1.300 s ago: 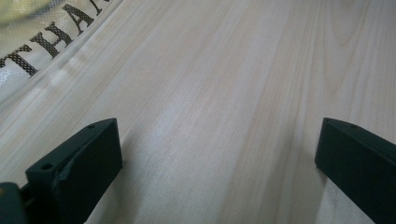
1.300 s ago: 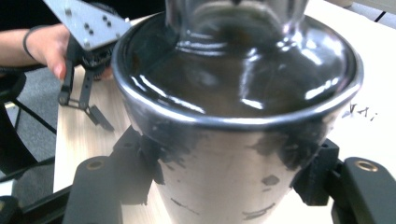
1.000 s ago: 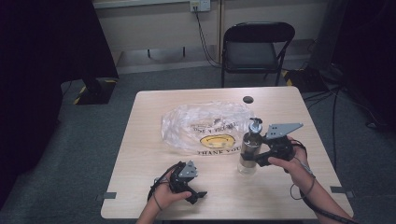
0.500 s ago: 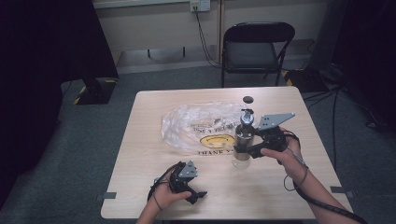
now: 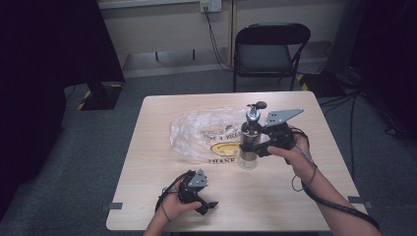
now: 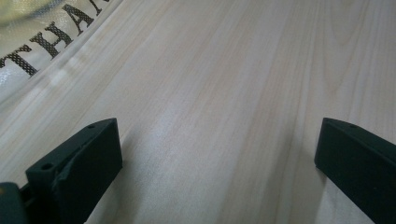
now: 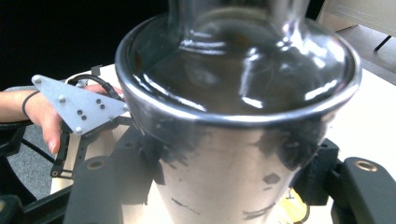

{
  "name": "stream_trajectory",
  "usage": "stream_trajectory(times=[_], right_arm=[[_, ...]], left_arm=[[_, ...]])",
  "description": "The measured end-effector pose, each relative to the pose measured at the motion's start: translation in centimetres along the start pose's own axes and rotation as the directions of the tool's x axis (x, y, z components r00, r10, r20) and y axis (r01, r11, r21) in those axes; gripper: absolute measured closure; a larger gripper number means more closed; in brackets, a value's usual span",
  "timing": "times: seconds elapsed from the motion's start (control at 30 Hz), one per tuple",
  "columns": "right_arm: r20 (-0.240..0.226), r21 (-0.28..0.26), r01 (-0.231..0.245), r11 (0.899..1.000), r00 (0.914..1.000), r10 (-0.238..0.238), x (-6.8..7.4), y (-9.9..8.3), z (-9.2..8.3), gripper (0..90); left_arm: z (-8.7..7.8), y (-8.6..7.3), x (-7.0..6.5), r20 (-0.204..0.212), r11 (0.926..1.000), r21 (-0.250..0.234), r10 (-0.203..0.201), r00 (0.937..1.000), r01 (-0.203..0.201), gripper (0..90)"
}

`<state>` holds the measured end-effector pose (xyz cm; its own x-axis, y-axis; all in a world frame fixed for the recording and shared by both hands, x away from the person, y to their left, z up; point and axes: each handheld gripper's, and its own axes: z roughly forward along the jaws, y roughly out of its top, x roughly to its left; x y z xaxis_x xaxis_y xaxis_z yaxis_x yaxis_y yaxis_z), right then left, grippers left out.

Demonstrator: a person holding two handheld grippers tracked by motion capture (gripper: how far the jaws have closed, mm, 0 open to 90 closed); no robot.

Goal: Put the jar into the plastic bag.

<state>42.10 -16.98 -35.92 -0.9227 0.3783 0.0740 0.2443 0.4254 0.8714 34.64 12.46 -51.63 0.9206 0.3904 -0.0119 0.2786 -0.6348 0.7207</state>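
Grinder point(image 5: 250, 141): a tall metal mill with a clear glass base and a small crank knob on top, standing upright right of centre in the high view, its base at the lower right edge of the plastic bag point(image 5: 209, 132).

Nearest the lower edge of the high view, left of centre, the left gripper point(image 5: 205, 205) lies low over the bare tabletop point(image 5: 275, 196), held in the person's left hand point(image 5: 173, 206). In the left gripper view its two black jaws stand wide apart at the lower corners, with nothing but pale wood grain between them; the printed edge of the bag shows at the upper left.

Farther up, right of centre, the right gripper point(image 5: 259, 147) is clamped on the metal body of the grinder, the grey three-cornered plate tilted above it and the right hand point(image 5: 290, 150) behind. In the right gripper view the grinder point(image 7: 233, 126) fills the centre, its flared metal rim seen from below, and the jaws press on its sides at the lower left and lower right; the left hand with its gripper appears at the left edge.

Beyond the tabletop, at the top centre of the high view, a black folding chair point(image 5: 271, 49) stands on grey floor.
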Motion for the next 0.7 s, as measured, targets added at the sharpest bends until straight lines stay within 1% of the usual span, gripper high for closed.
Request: stream_trajectory(times=[0.07, 0.3, 0.5, 0.7], right_arm=[[-0.003, 0.001, 0.005, 1.000, 1.0000, -0.005, -0.1, 0.5, 0.5, 34.9], [-0.005, 0.005, 0.011, 1.000, 0.9999, -0.011, -0.4, 1.2, 1.4, 35.0], [0.004, 0.000, 0.008, 1.000, 1.0000, -0.008, -0.7, 1.9, 2.0, 35.0], [0.021, -0.004, 0.002, 1.000, 0.9998, -0.002, -1.4, 2.6, 2.8, 35.0]], left_arm=[[0.0, 0.0, 0.0, 0.001, 1.0000, 0.000, 0.000, 1.0000, 0.000, 0.0], [0.0, 0.0, 0.0, 0.000, 1.0000, 0.000, 0.000, 1.0000, 0.000, 0.0], [0.0, 0.0, 0.0, 0.000, 1.0000, 0.000, 0.000, 1.0000, 0.000, 0.0], [0.0, 0.0, 0.0, 0.000, 1.0000, 0.000, -0.001, 1.0000, 0.001, 0.0]])
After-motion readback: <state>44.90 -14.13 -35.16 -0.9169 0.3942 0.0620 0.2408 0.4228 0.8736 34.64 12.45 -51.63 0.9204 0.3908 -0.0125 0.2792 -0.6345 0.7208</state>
